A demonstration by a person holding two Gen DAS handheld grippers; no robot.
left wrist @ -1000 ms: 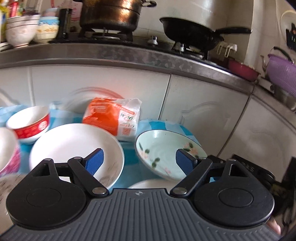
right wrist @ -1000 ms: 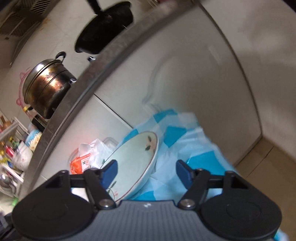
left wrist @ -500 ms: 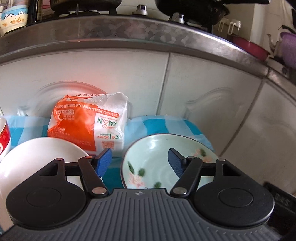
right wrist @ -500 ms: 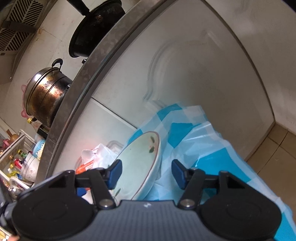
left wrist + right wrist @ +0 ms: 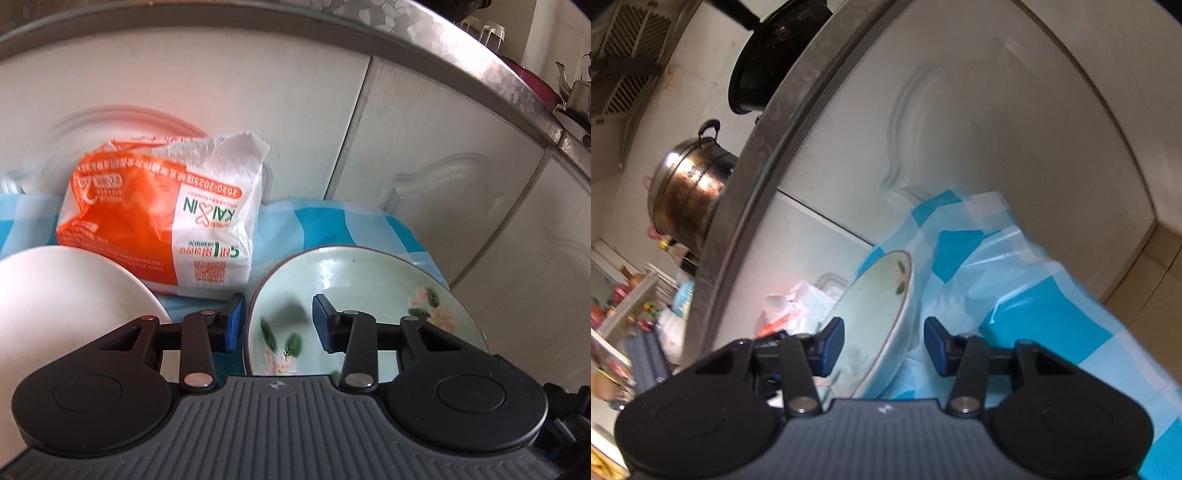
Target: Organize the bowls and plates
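Left view: left gripper [image 5: 277, 318] fingers spread astride the green floral bowl [image 5: 373, 295] rim, beside orange packet [image 5: 159, 218]. Right view: right gripper [image 5: 884, 345] fingers spread astride the bowl's [image 5: 875, 317] opposite rim, on checked cloth [image 5: 1034, 306].

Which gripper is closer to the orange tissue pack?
Left. The left gripper straddles the green floral bowl's rim right beside the orange tissue pack; the right gripper straddles the far rim, bowl between.
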